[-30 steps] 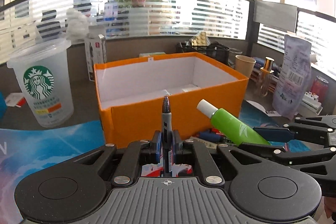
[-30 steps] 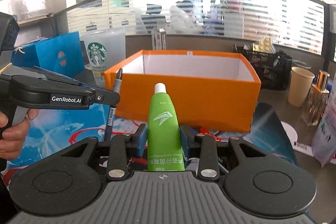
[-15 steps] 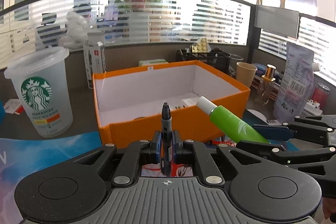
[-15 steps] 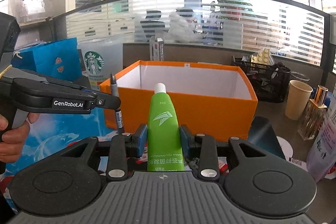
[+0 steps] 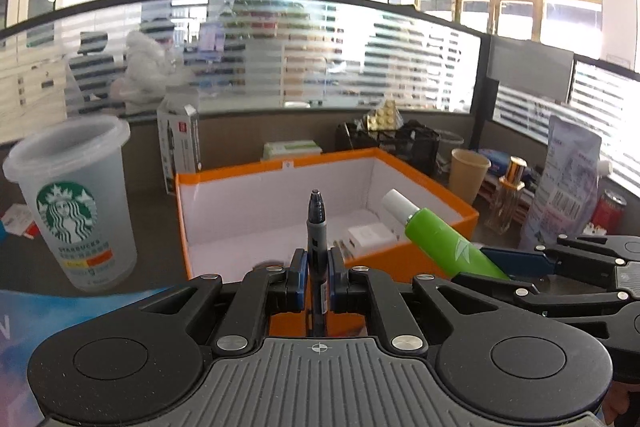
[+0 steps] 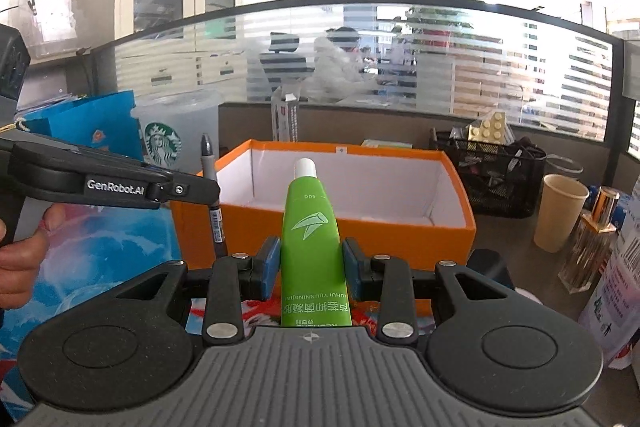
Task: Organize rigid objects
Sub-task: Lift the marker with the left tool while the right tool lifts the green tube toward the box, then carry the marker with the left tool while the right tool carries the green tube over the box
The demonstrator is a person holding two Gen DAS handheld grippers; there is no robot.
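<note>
My left gripper (image 5: 318, 277) is shut on a dark marker pen (image 5: 317, 227) held upright, just in front of the near wall of the orange box (image 5: 404, 259). The box has white inside walls and a small white item (image 5: 370, 237) lies on its floor. My right gripper (image 6: 310, 269) is shut on a green tube with a white cap (image 6: 312, 227), pointing at the orange box (image 6: 400, 231). The green tube (image 5: 444, 243) also shows in the left wrist view, above the box's right front corner. The left gripper (image 6: 200, 189) and its marker pen (image 6: 212, 203) show in the right wrist view.
A Starbucks cup (image 5: 76, 207) stands left of the box. A tall carton (image 5: 180, 143) and a black wire basket (image 5: 400, 143) stand behind it. A paper cup (image 5: 468, 175), a glass bottle (image 5: 506, 199) and a plastic pouch (image 5: 564, 183) stand at right. A blue bag (image 6: 92, 131) stands at left.
Both grippers have risen and moved toward the orange box with their objects held. The box interior and the white item on its floor now show.
</note>
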